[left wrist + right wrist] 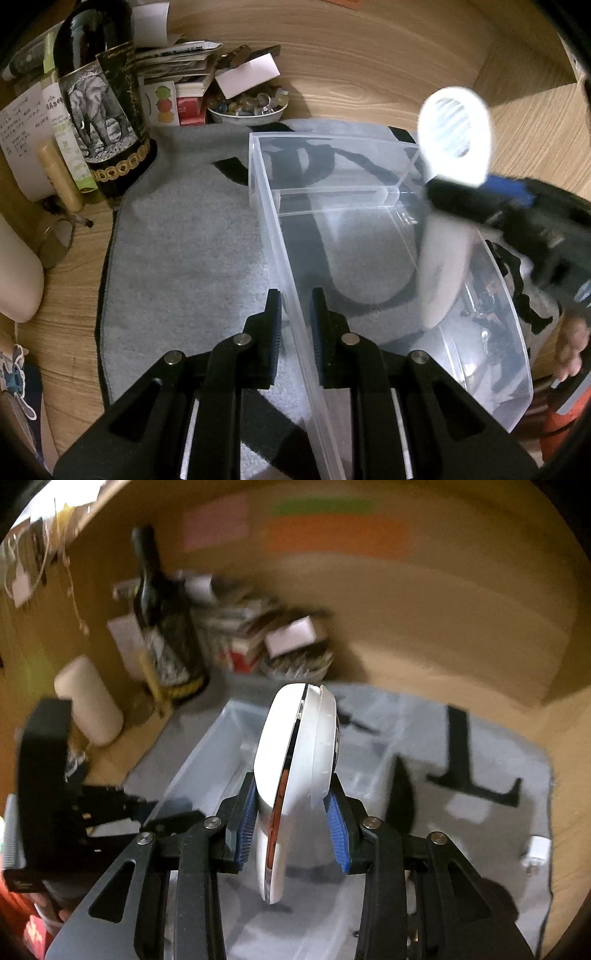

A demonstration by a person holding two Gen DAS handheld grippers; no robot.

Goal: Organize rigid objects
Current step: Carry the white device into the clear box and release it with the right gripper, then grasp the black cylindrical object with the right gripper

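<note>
We hold the white device in our right gripper, its fingers clamped on the body, above the clear bin on the grey mat. Our left gripper straddles the bin's wall, fingers narrow; we cannot tell if they pinch it. The device's curved shell could slip or strike the rim, shifting the bin.

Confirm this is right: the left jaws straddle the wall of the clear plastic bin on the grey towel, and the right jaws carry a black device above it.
Wrong in one respect: the device is white, not black, as the right wrist view shows. Otherwise yes: the left gripper straddles the wall of the clear plastic bin on the grey towel, and the right gripper carries the device above it.
</note>
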